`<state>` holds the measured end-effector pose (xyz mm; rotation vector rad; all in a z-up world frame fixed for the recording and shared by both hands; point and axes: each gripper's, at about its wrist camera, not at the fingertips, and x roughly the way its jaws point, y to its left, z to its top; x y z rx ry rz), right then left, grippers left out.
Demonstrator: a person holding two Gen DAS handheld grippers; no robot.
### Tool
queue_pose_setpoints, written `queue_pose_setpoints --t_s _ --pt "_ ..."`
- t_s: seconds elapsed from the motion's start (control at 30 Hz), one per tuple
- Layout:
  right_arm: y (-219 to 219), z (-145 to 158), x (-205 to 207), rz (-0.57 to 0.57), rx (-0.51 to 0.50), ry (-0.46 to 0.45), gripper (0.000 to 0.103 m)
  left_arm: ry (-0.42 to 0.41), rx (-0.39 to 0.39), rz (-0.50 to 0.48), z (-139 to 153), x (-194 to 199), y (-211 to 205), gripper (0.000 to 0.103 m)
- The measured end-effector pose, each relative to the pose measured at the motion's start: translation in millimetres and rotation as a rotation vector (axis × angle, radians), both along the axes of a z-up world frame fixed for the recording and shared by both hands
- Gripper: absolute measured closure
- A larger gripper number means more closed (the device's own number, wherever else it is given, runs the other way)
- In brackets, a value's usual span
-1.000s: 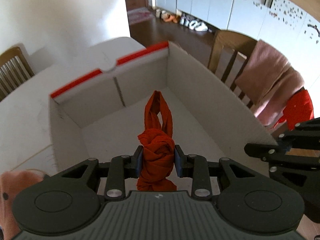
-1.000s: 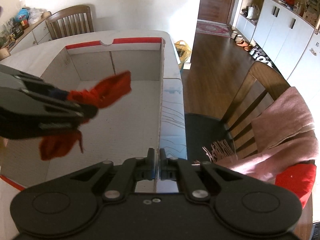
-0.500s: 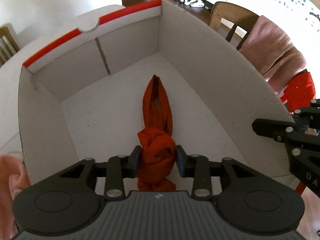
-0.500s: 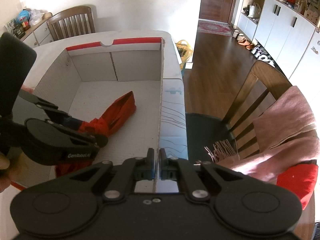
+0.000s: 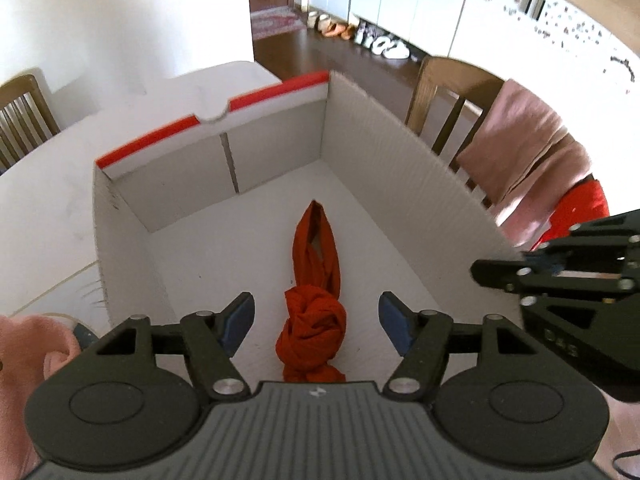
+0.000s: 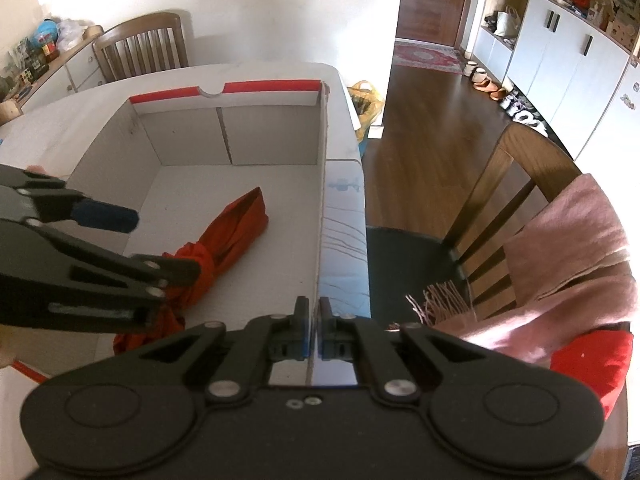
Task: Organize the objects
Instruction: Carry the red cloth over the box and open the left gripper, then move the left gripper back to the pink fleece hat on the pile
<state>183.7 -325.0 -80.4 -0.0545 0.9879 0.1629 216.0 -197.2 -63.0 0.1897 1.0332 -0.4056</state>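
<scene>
I see a white desk [image 6: 260,70] carrying an open white cardboard box [image 5: 400,168] with a red-edged far flap, its right wall running close along the desk's right edge, and a pale pink cloth [image 5: 24,344] lying on the desk just left of the box.

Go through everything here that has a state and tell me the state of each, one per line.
Left gripper: open, holding nothing.
Right gripper: shut on the box wall's edge.
Orange knotted cloth: released, lying on the box floor.
Cardboard box: open-topped, holding only the cloth.
Pink scarf: draped over the chair back.
</scene>
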Motion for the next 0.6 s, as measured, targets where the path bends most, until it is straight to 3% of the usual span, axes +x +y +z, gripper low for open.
queue_pose_setpoints --t_s 0.4,0.6 --pt "-4 1 1 -0.006 0.016 0.009 0.1 -0.094 -0.143 0.059 51 -40 52 0.035" --pt "-3 3 0 -0.004 0.008 0.019 0.101 -0.138 -0.177 0.16 69 -65 104 0.035"
